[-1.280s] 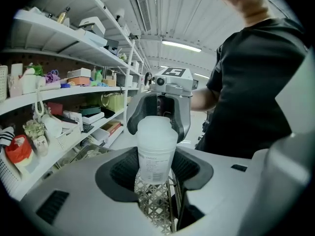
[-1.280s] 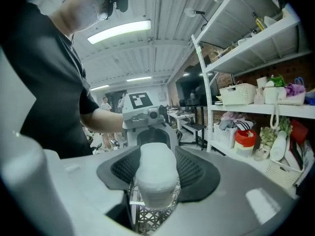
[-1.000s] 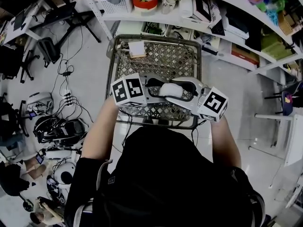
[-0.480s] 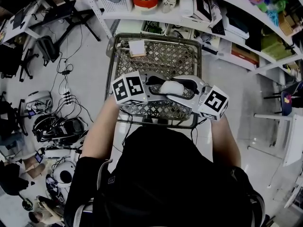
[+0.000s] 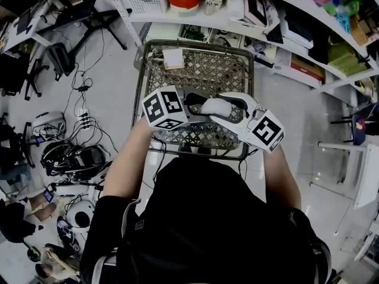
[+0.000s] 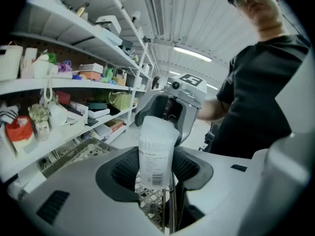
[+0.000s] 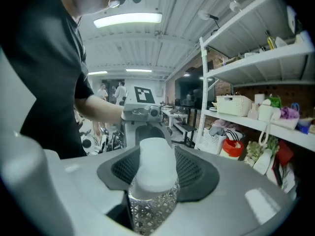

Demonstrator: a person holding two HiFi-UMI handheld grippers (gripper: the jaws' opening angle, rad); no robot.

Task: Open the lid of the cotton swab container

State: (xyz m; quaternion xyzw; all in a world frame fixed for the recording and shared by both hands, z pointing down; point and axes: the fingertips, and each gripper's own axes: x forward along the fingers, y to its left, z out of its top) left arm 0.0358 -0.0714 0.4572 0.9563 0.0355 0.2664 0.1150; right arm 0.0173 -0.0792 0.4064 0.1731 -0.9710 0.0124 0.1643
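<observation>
I hold the cotton swab container (image 5: 214, 107), a clear tube with a white lid, level between both grippers above a wire cart. In the left gripper view its labelled body (image 6: 155, 154) sits between the pads of my left gripper (image 6: 156, 173), which is shut on it. In the right gripper view the white lid (image 7: 155, 167) fills the gap of my right gripper (image 7: 155, 177); its jaws have just been closing and the pads press on the lid. The two grippers (image 5: 198, 103) (image 5: 230, 110) face each other, tip to tip.
The wire shopping cart (image 5: 141, 81) stands right below the grippers, with a small card in its far corner. White shelves (image 5: 195, 18) packed with goods run behind and to the right. Cables and gear (image 5: 71, 155) lie on the floor at the left.
Both grippers have rolled a little about their own lines; the marker cubes show tilted and the left one sits slightly higher. The container stays between them over the cart.
</observation>
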